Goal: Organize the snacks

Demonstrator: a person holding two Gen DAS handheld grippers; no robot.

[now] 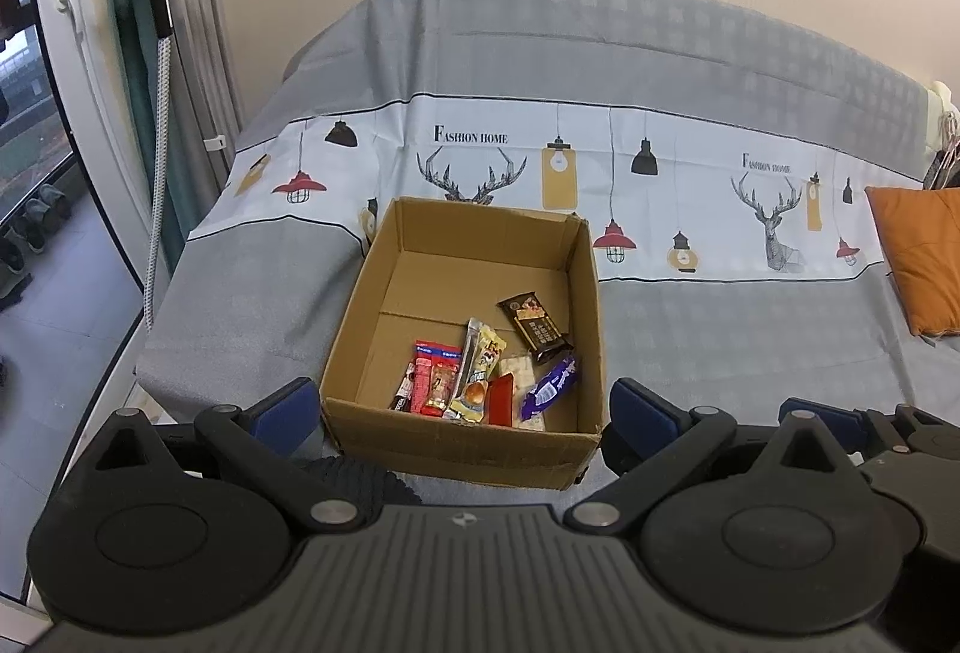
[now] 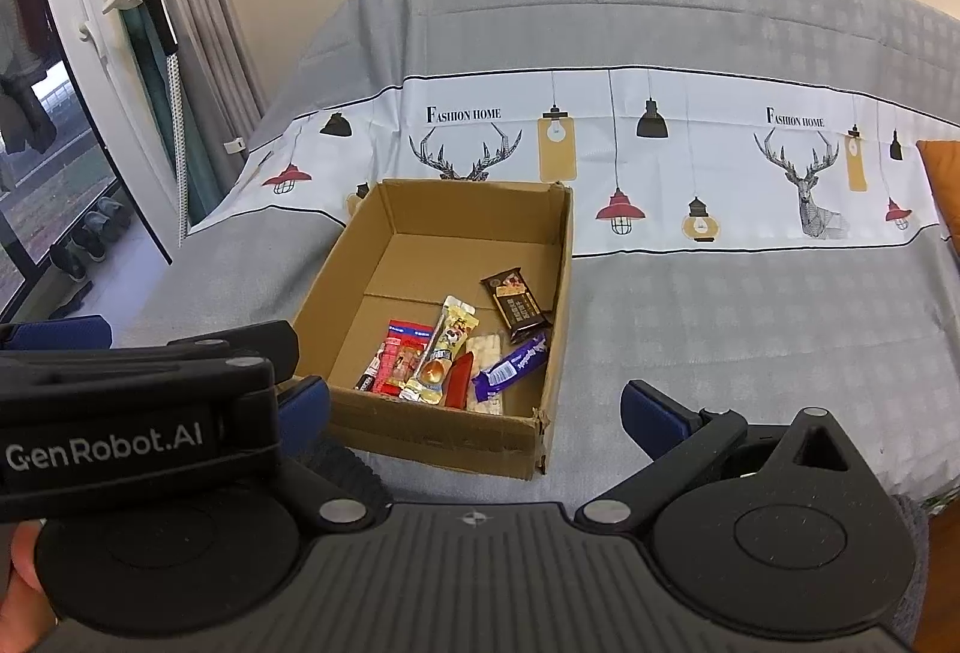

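Lying ahead of and below both grippers, the cardboard box (image 1: 462, 329) sits on the grey bedspread (image 1: 750, 341) with its near wall just beyond the fingertips. The snacks (image 1: 486, 371) are gathered in the near right part of its floor. No snack is seen on the bedspread outside the box.

The left gripper (image 1: 462, 407) has its jaws wide apart and holds nothing; the box's near wall shows between its blue pads. The right gripper (image 2: 474, 413) is likewise spread and empty. It stands just right of the left unit, whose body crosses the right view's left edge.

Most packets run lengthwise away from the jaws: the red sachets (image 2: 399, 362), the yellow tube (image 2: 441, 359) and the red packet (image 2: 459, 383). The purple bar (image 2: 513, 362) lies diagonally, and the brown bar (image 2: 516, 302) lies farther back, beside the right wall.

Materials:
- The wrappers are glossy film, judged slippery and thin.
- The box is corrugated, flaps off, and torn at its near right corner.

Neither gripper is clearly the nearer. Judgement: the sorting appears largely complete.
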